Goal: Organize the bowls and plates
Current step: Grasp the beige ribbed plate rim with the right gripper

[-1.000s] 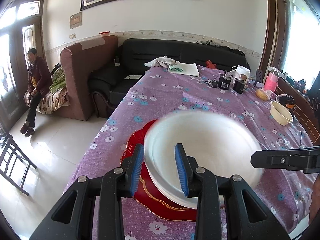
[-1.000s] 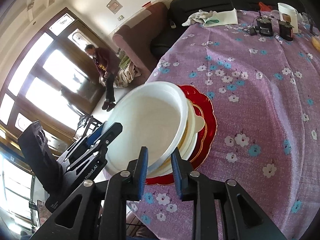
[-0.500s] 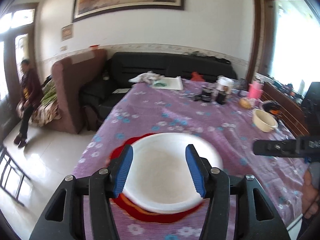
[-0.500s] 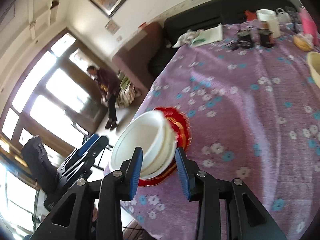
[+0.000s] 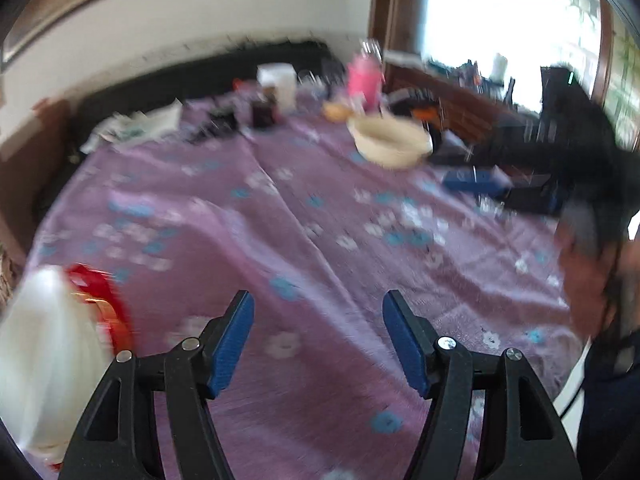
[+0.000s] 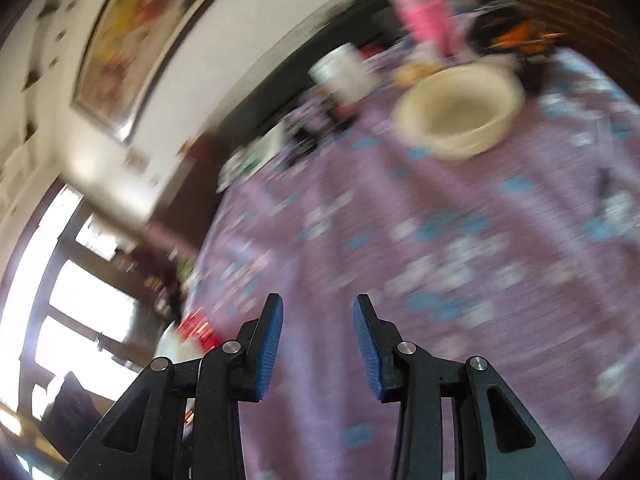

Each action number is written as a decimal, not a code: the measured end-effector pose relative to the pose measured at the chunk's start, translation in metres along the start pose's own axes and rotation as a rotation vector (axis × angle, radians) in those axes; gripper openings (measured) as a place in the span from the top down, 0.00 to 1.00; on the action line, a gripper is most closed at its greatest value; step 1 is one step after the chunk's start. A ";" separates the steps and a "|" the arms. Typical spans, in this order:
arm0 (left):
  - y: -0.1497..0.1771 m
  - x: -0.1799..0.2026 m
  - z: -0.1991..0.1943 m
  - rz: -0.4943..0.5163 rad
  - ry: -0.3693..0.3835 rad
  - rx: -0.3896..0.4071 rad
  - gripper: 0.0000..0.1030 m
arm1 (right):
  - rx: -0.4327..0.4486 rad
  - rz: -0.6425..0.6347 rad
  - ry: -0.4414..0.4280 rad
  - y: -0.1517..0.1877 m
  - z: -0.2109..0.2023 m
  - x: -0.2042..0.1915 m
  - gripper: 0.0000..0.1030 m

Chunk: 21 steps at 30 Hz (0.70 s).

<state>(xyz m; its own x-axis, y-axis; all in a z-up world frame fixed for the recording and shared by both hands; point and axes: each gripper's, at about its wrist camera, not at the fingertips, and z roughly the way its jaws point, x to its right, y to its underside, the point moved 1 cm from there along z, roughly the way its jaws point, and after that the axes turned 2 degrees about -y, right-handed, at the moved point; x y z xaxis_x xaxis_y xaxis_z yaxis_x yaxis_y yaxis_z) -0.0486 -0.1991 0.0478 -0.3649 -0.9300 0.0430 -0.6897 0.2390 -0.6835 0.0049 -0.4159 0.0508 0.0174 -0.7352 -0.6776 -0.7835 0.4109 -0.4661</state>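
2 tools apart, empty | cream bowl [image 6: 460, 114] far ahead | left just widened

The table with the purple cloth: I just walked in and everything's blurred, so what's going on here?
A person holds a gripper in each hand, tidying dishes. Both the left gripper and right gripper are open and empty, the left's jaws just having opened wider. The white bowl sits stacked on the red plate; a cream bowl lies ahead.

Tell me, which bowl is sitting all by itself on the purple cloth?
The cream bowl far up the table sits alone. The white bowl rests on the red plate.
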 end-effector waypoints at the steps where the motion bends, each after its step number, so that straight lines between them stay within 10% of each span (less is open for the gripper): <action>1: 0.001 0.003 0.008 -0.003 0.006 -0.019 0.36 | 0.016 0.024 0.014 -0.008 -0.003 0.009 0.61; 15: 0.003 -0.007 0.019 -0.014 0.008 -0.043 0.36 | 0.047 0.297 0.269 -0.125 0.053 0.119 0.61; 21: -0.001 -0.014 0.016 -0.026 0.002 -0.030 0.36 | 0.006 0.204 0.252 -0.121 0.055 0.115 0.91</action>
<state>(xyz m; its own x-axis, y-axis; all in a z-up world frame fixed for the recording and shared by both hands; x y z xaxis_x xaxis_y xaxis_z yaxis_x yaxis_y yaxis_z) -0.0333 -0.1906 0.0362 -0.3482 -0.9354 0.0621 -0.7171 0.2231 -0.6603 0.1364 -0.5202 -0.0019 -0.2951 -0.7474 -0.5953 -0.7513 0.5664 -0.3387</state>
